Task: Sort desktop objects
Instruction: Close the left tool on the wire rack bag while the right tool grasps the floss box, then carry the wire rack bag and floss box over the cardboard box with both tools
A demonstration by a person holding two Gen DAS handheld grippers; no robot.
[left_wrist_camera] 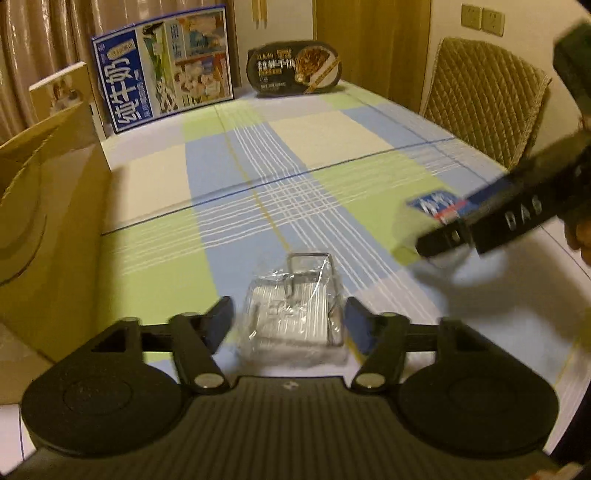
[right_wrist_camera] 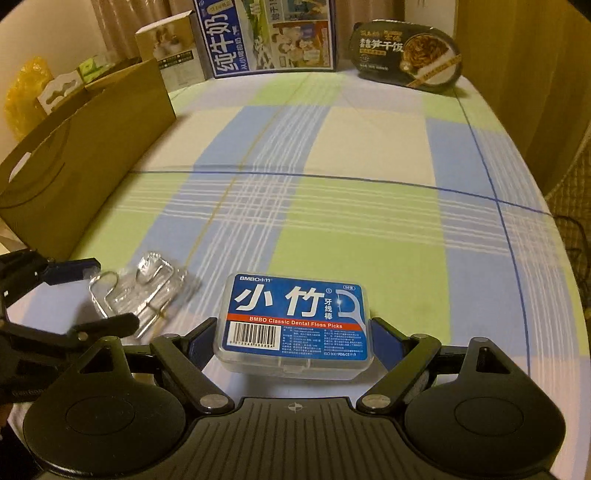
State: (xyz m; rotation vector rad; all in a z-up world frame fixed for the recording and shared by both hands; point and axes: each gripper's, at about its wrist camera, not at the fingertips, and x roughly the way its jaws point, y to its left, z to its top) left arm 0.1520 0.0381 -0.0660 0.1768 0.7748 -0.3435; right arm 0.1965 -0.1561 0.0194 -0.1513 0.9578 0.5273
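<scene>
Straddling the floss pick box point(right_wrist_camera: 293, 325) with our right gripper point(right_wrist_camera: 293, 338) spread but not clamping, we bracket the clear packet point(left_wrist_camera: 295, 321) beside it with our left gripper point(left_wrist_camera: 290, 323), also apart, ready for sorting.

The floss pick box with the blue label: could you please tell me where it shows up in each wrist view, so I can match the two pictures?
Left wrist view: the floss pick box is at the right edge, blurred, partly hidden behind the right gripper.
Right wrist view: it lies at bottom centre, between the right gripper's fingers.
Shared landmark: the blue milk carton standing at the far end of the table.
</scene>
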